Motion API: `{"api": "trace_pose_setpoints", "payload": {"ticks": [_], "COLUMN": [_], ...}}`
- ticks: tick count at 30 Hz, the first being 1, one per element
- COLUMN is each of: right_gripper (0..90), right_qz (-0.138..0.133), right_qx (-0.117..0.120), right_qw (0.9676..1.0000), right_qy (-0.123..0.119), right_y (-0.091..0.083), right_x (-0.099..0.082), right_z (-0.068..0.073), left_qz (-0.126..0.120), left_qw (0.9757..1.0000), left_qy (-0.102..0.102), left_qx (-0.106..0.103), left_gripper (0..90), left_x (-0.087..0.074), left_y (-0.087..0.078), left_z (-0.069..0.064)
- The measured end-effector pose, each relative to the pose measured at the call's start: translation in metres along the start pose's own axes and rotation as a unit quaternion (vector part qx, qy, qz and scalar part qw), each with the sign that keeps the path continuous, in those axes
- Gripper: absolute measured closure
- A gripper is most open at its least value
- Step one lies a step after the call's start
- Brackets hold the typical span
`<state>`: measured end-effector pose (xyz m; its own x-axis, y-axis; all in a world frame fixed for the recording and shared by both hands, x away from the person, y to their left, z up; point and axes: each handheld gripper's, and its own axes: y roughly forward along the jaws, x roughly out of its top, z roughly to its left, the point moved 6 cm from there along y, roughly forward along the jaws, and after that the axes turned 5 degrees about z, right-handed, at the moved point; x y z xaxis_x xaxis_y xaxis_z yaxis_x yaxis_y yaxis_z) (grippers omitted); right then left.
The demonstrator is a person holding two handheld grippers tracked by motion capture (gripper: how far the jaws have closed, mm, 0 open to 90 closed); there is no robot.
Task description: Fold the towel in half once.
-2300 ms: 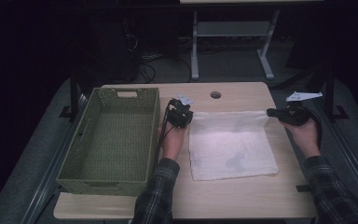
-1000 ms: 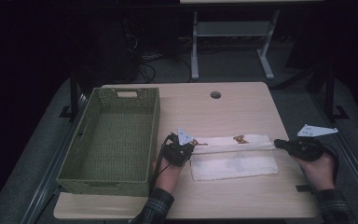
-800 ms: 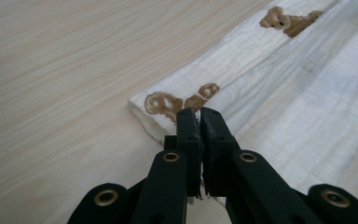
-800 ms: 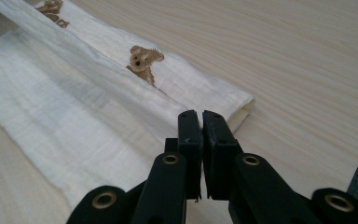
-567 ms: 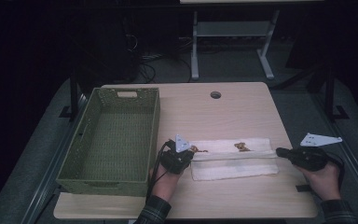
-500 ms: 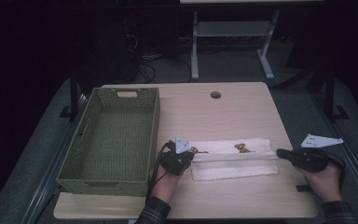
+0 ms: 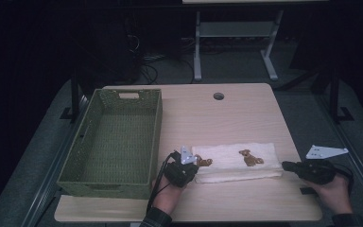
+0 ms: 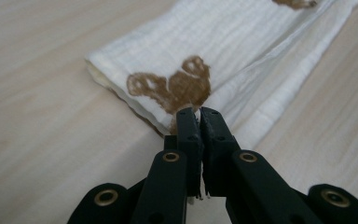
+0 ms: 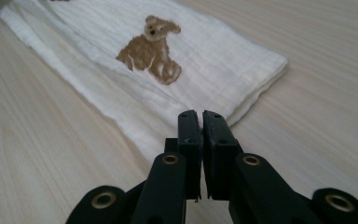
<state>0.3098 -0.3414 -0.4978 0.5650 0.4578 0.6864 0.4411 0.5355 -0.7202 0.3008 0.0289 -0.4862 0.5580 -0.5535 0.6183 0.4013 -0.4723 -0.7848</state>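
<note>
A: State the cloth position relative to each tool.

B: The folded white cloth lies flat near the front edge of the table, between both tools. The left tool, jaws closed, pinches the cloth's left end. The right tool, jaws closed, pinches the right end.

A: Surface and surroundings?

B: Light wood table; a green woven basket sits at left. The room behind is dark.
</note>
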Motion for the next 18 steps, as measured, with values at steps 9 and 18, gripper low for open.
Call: {"api": "trace_pose_setpoints", "payload": {"ticks": [9,18], "right_gripper": [83.7,76.2], "right_qz": [0.025,-0.019], "right_qx": [0.012,0.017], "right_qw": [0.9996,0.9996], "right_qy": [0.005,0.011], "right_y": [0.004,-0.013], "right_x": [-0.012,-0.004], "right_z": [0.002,0.0], "left_qz": [0.032,-0.023], "left_qw": [0.9993,0.9996], "left_qy": [0.019,0.007], "left_qx": [-0.004,-0.011], "left_gripper": [84.9,74.1], "left_x": [-0.009,0.005], "left_y": [0.008,-0.01], "left_z": [-0.009,-0.011]}}
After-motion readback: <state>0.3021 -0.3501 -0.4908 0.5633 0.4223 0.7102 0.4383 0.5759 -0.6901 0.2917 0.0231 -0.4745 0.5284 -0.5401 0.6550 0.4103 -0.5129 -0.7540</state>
